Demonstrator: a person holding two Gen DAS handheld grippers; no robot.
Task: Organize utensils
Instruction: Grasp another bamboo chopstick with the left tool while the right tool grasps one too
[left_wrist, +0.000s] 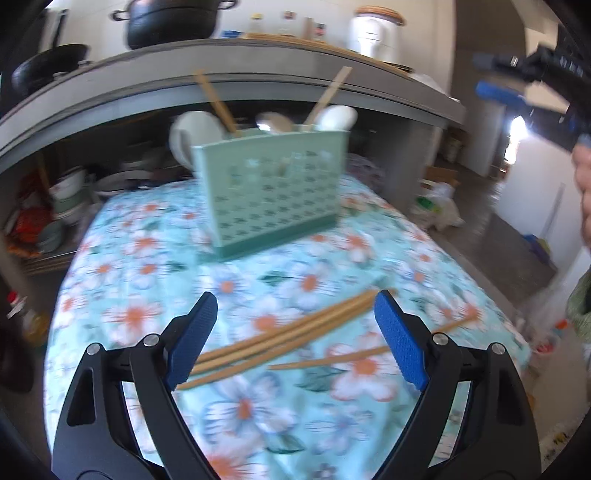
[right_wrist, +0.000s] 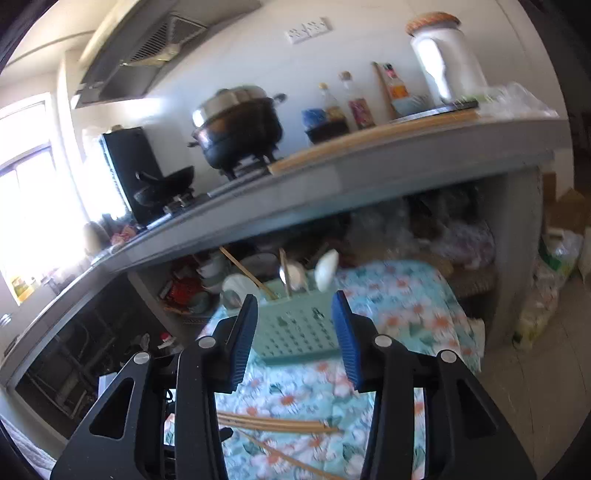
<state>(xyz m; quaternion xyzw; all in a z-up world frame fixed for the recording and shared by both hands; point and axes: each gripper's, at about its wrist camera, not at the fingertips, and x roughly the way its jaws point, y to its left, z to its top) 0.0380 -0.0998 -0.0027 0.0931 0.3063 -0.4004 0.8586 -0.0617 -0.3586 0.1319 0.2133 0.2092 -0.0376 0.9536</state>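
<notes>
Left gripper (left_wrist: 295, 339) is spread wide and empty, with the loose chopsticks (left_wrist: 280, 336) lying on the floral cloth (left_wrist: 240, 406) crossing the gap between its tips. Right gripper (right_wrist: 293, 339) is part-open, nothing between its pads; the green utensil holder (right_wrist: 299, 325) sits just beyond it, with more chopsticks and 2 or 3 spoons already in. Risk: the sticks lie fanned, so closing could catch 1 and roll the rest away.

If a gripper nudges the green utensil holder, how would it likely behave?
The holder looks like thin perforated plastic, so probably light and apt to slide on the tablecloth. It stands tall and narrow with chopsticks and spoons sticking out, so it may tip.
</notes>
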